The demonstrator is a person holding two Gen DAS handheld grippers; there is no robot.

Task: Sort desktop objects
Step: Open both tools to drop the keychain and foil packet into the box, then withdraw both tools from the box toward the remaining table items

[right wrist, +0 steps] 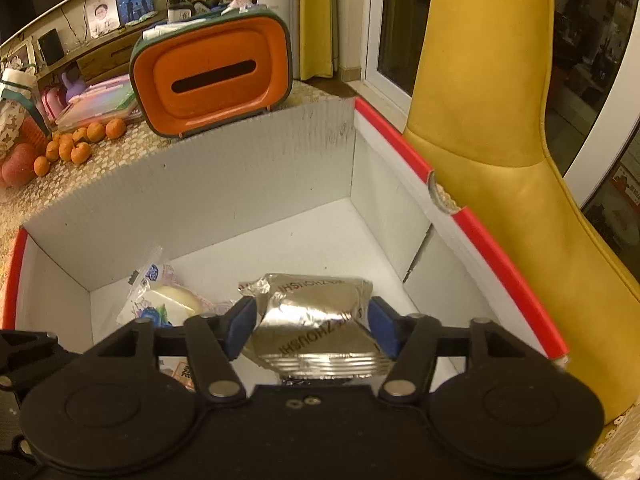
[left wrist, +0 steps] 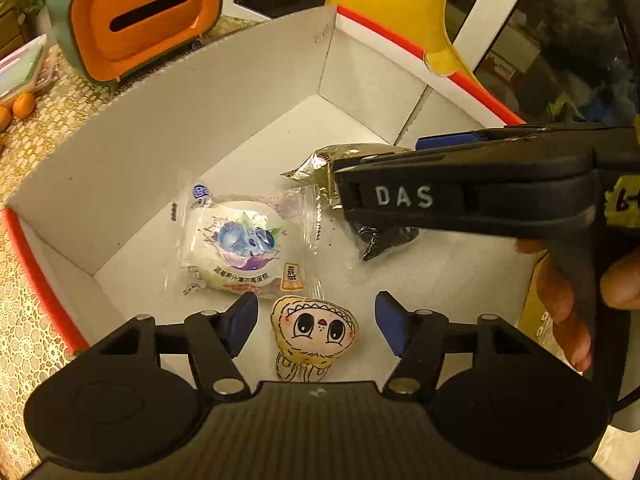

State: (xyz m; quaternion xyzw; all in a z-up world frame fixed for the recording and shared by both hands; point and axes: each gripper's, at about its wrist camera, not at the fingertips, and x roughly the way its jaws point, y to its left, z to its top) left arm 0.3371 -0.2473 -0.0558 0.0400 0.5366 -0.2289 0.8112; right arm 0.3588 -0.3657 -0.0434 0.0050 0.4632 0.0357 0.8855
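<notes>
White box (left wrist: 120,152) holds three items (one foil packet (right wrist: 316,320) between the right tool's (right wrist: 316,326) pads); left tool (left wrist: 316,326) spread, empty.

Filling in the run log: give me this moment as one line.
left gripper: open over cartoon plush | right gripper: on foil packet, grip unclear | white box: blueberry snack inside

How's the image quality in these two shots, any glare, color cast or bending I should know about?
Left wrist view: warm orange cast, fisheye bends the white box walls, clear wrapper on the blueberry snack shows mild sheen. Right wrist view: same warm cast, bright glare on the foil packet between the right gripper fingers, curved shelf line in the background.
</notes>
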